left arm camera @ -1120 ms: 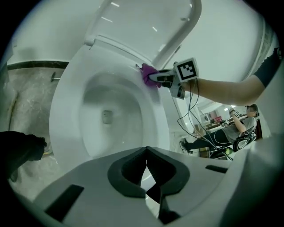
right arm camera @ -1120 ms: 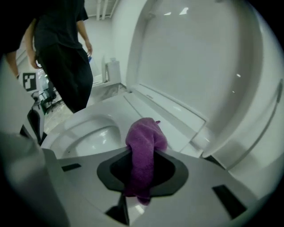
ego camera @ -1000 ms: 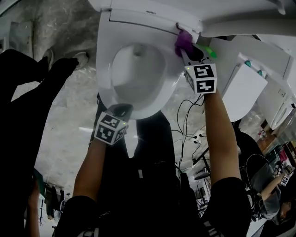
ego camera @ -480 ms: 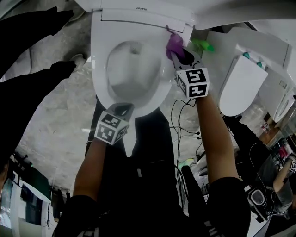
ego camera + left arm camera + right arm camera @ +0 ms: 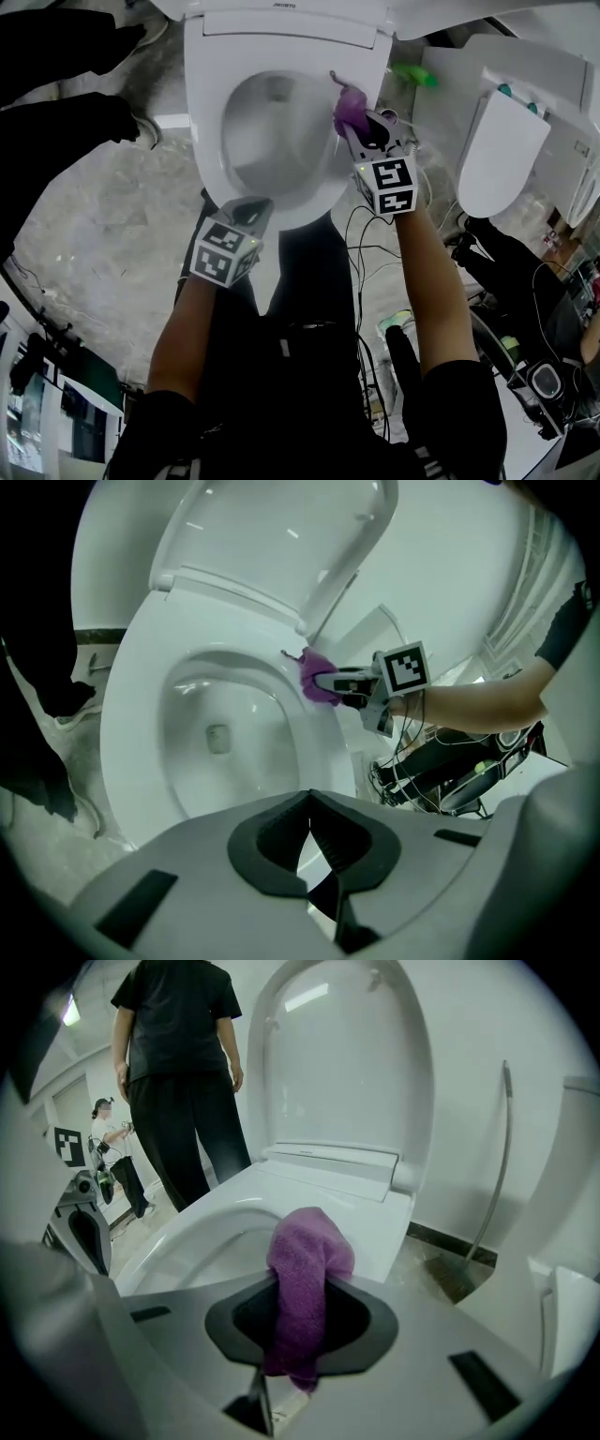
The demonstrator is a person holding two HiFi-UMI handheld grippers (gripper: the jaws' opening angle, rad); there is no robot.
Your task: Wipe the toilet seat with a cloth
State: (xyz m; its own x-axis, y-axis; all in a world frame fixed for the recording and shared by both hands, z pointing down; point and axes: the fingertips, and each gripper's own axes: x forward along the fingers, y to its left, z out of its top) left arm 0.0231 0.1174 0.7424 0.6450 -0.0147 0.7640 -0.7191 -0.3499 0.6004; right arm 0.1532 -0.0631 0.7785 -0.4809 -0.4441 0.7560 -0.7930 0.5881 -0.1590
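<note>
A white toilet seat (image 5: 211, 141) lies down under a raised lid (image 5: 342, 1063). My right gripper (image 5: 361, 127) is shut on a purple cloth (image 5: 349, 108), which presses on the seat's right side, a little forward of the hinge. The left gripper view shows that cloth (image 5: 317, 677) on the seat (image 5: 131, 696) ahead of the right gripper (image 5: 342, 680). In the right gripper view the cloth (image 5: 305, 1279) hangs out between the shut jaws of the right gripper (image 5: 300, 1335). My left gripper (image 5: 246, 214) hovers at the seat's front rim, and its own view shows the left gripper (image 5: 309, 841) shut with nothing in it.
A person in black (image 5: 178, 1072) stands beside the toilet, their legs (image 5: 56, 103) at the left of the head view. A second white toilet lid (image 5: 502, 155) and a green object (image 5: 412, 75) are at the right. Cables (image 5: 375, 244) trail on the floor.
My right gripper has drawn the purple cloth forward along the seat's right side, away from the hinge. The left gripper has stayed at the front rim.
</note>
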